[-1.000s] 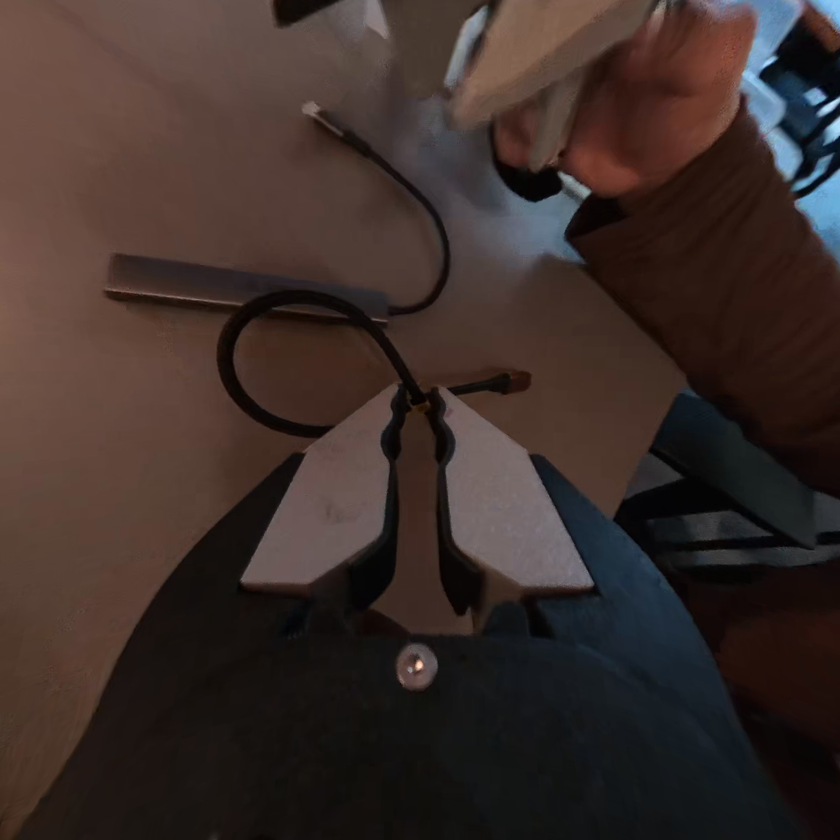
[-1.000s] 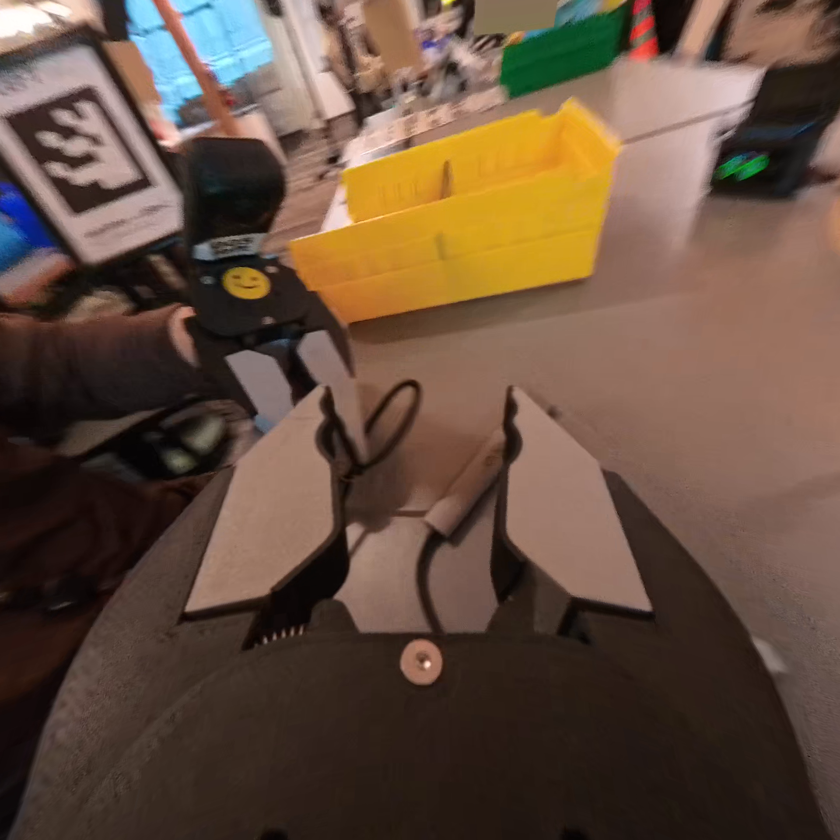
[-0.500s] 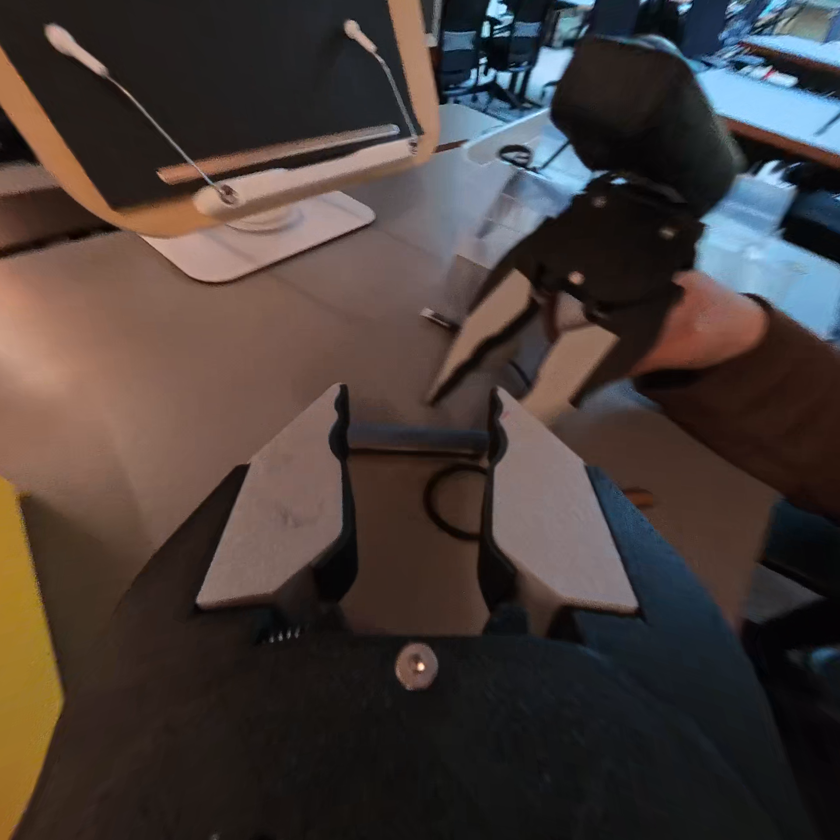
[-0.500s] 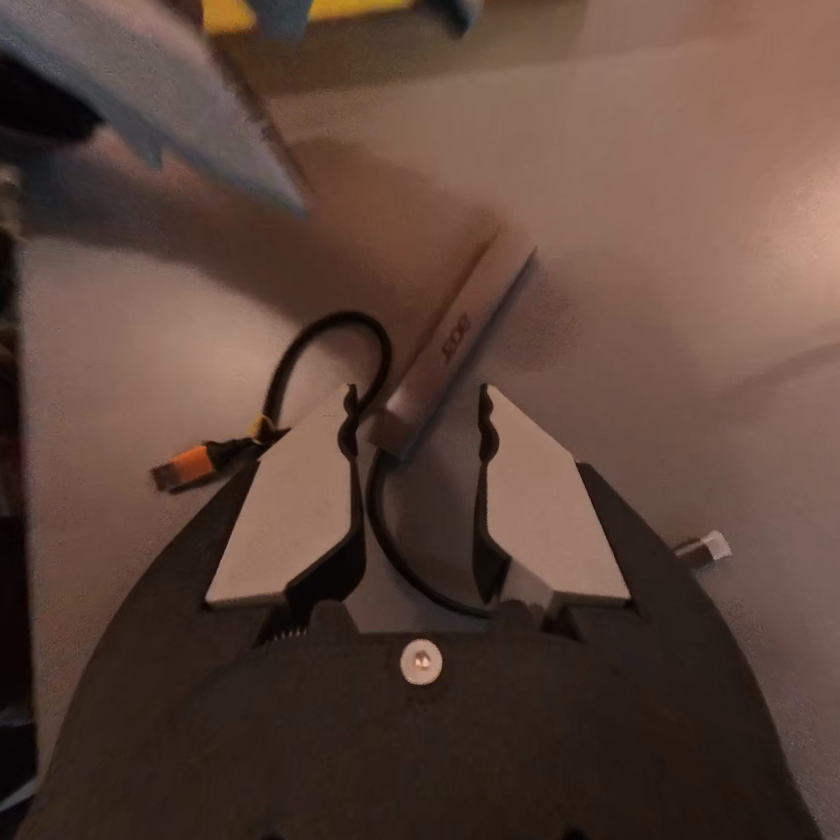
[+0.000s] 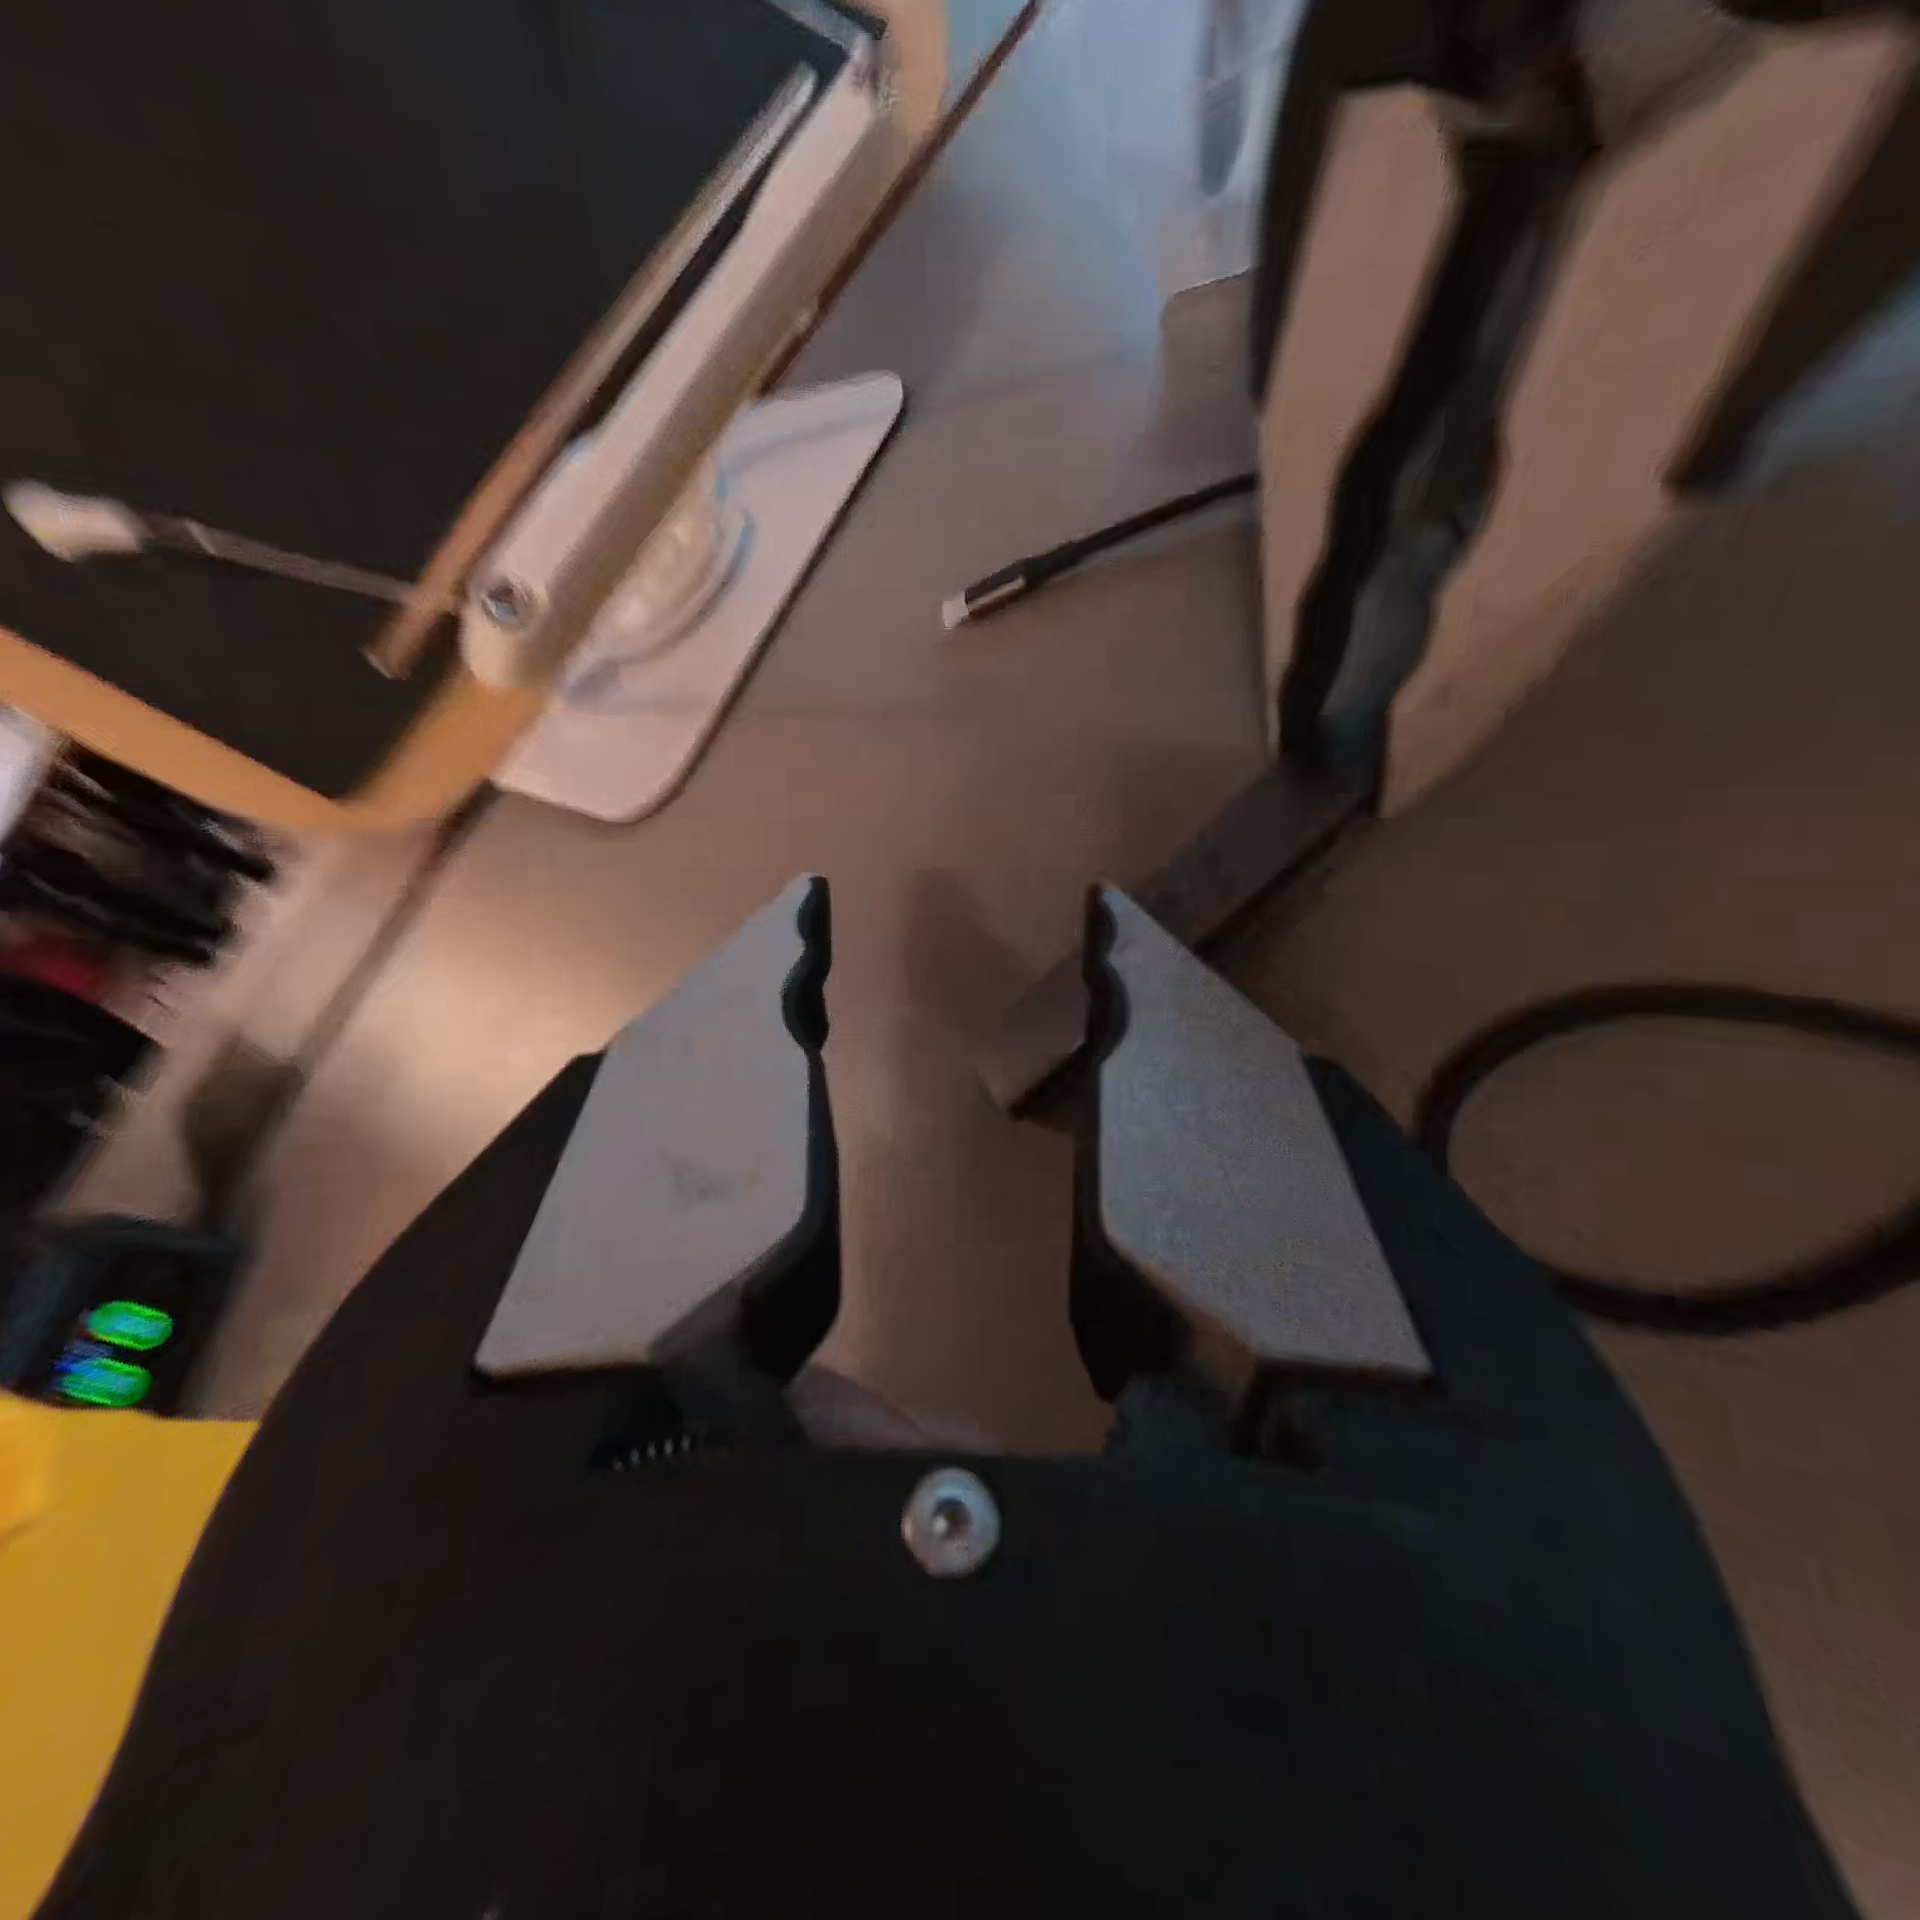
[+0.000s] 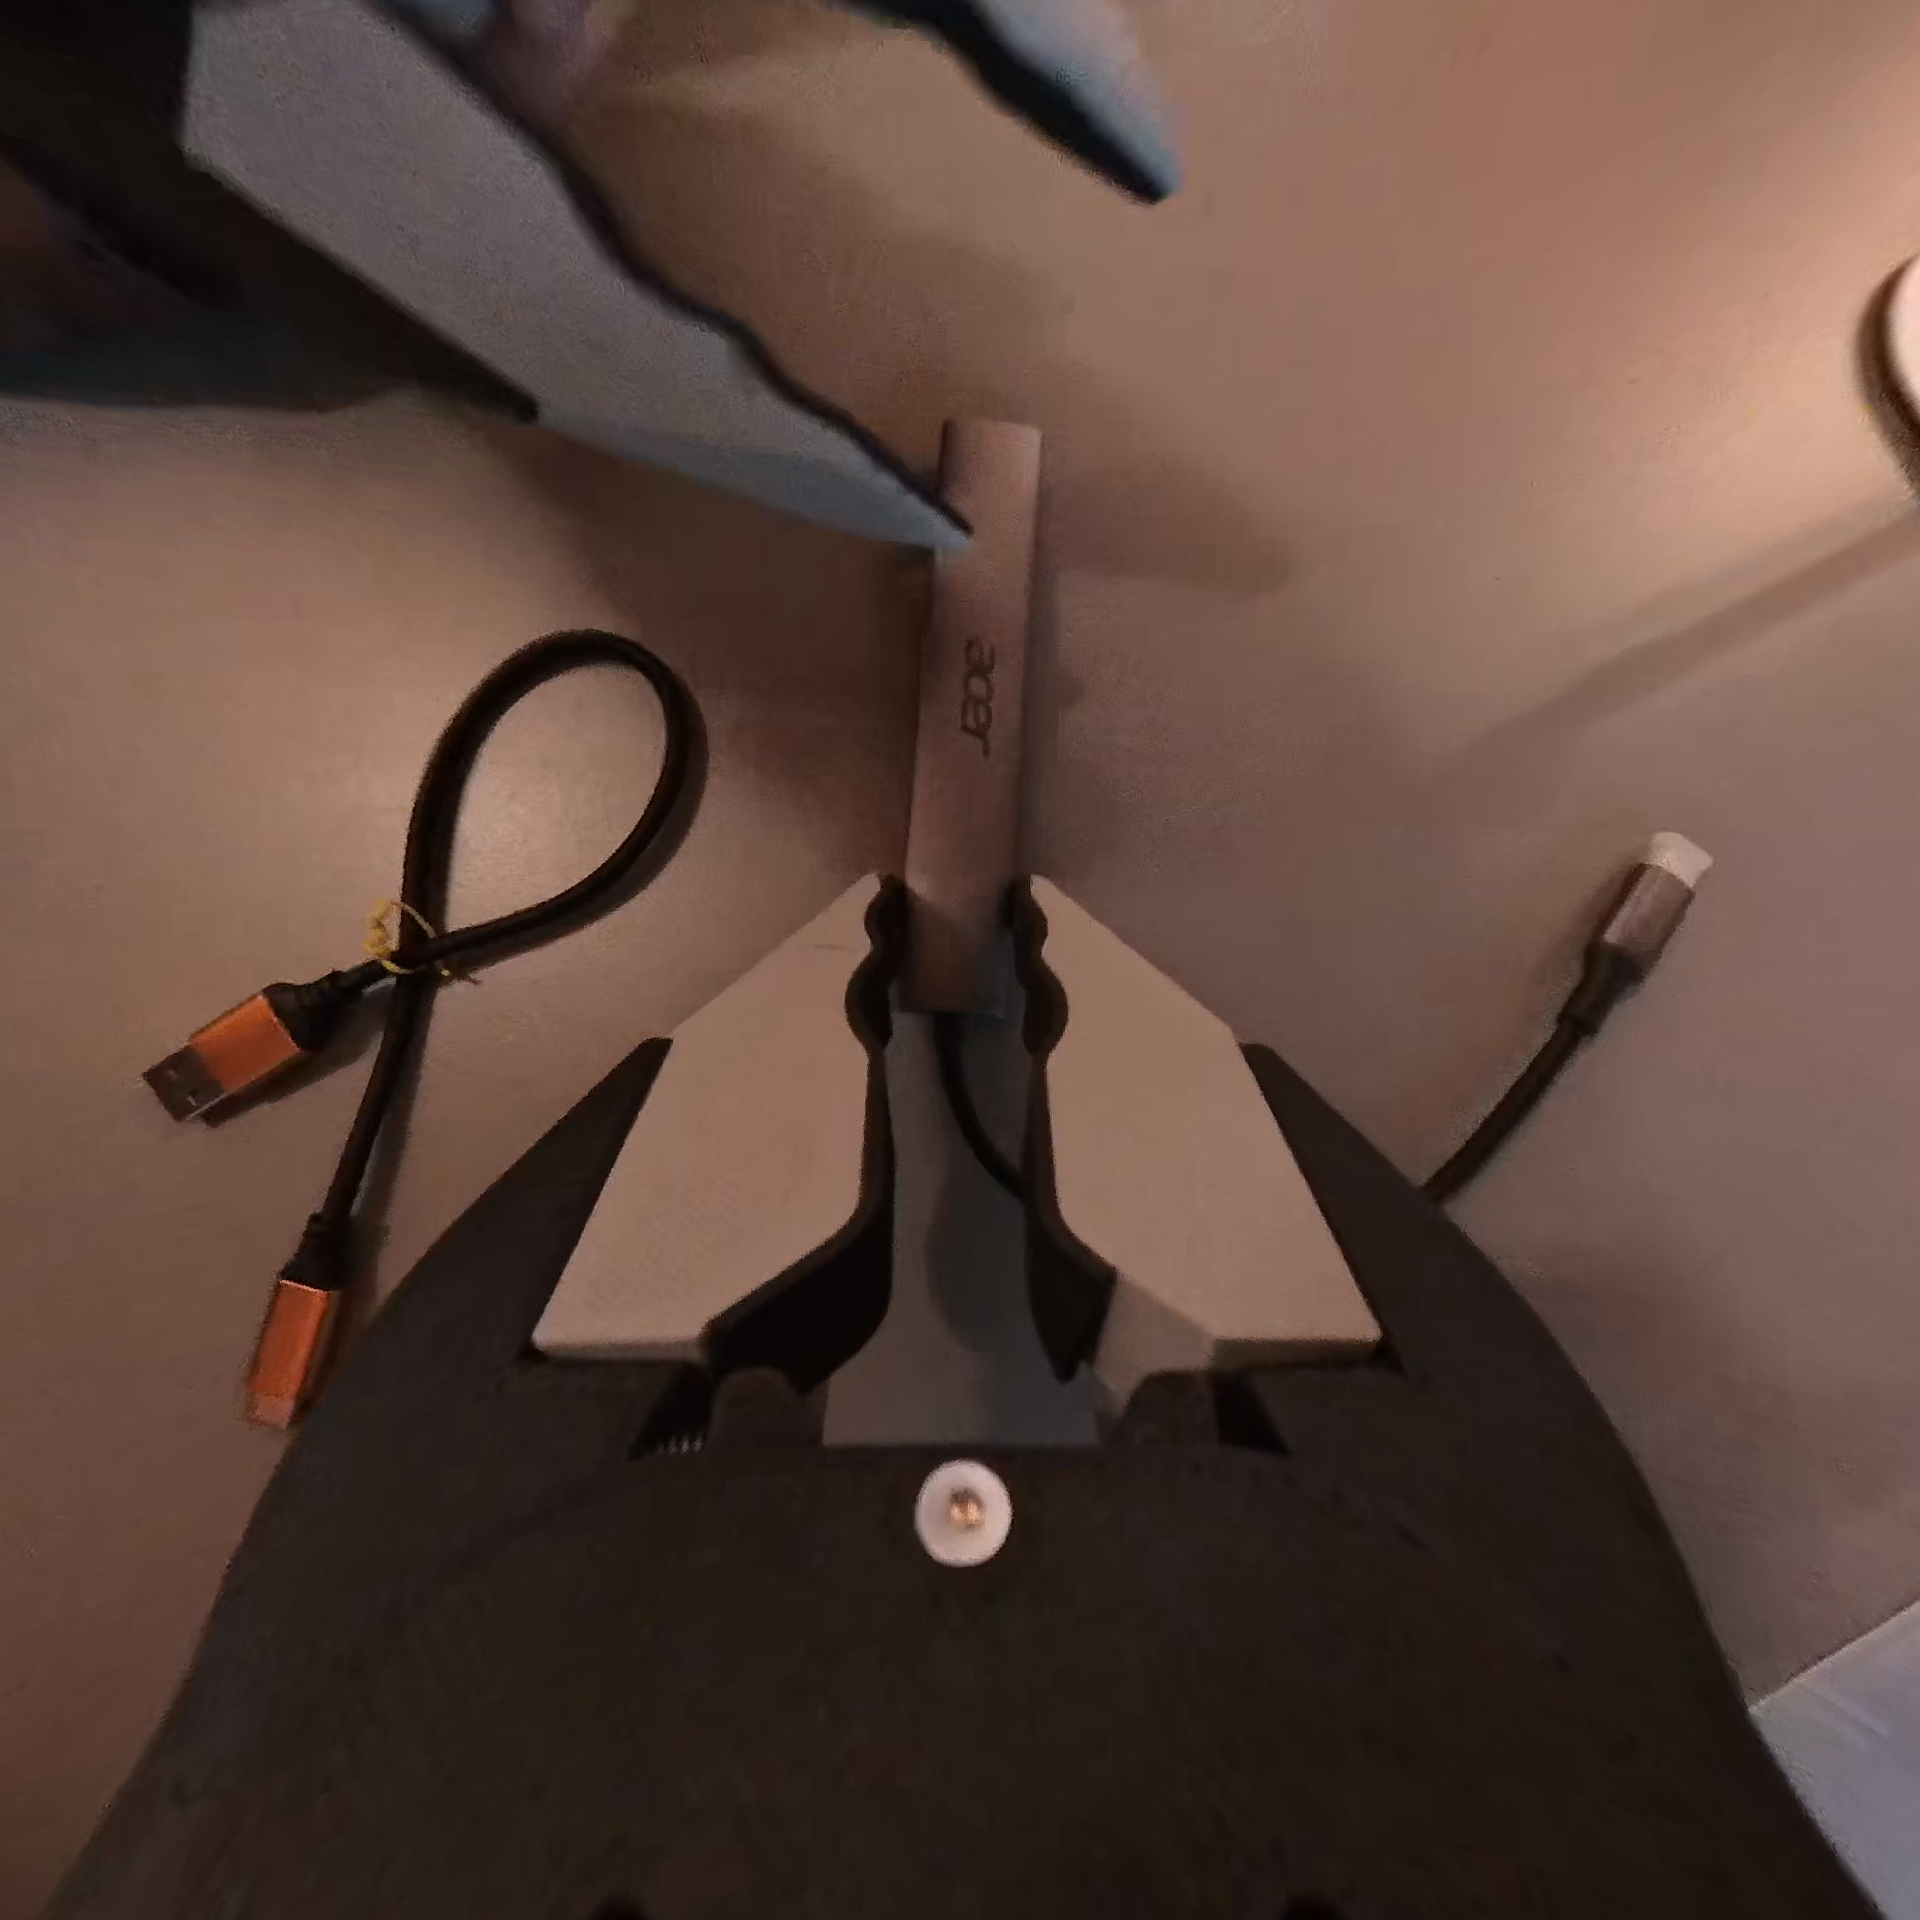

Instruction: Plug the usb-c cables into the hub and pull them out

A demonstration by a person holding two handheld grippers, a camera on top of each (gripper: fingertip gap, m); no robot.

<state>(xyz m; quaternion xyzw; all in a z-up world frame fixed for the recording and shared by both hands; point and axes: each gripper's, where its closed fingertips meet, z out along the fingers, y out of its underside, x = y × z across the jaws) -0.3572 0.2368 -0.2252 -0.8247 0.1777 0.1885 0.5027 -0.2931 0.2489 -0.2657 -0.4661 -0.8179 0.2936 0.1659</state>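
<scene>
The grey hub (image 6: 982, 675) lies on the tan table, pointing away from me in the right wrist view. My right gripper (image 6: 956, 904) is shut on its near end. My left gripper (image 5: 956, 914) is open, with the hub's far end (image 5: 1029, 1049) beside its right finger. Its fingers (image 6: 623, 312) show at the top of the right wrist view, one tip against the hub's far end. A black cable (image 6: 582, 646) with an orange USB-C plug (image 6: 296, 1351) and an orange USB-A plug (image 6: 229, 1049) lies loose left of the hub. Its loop (image 5: 1662, 1000) shows in the left wrist view.
The hub's own lead ends in a silver plug (image 6: 1652, 904) lying right of my right gripper, also seen in the left wrist view (image 5: 987, 603). A screen on a white stand (image 5: 727, 582) is at the back left. A yellow bin (image 5: 94, 1610) is at the near left.
My left gripper let go of the black cable, opened and came to the hub's far end. My right gripper came down and closed on the hub's near end.
</scene>
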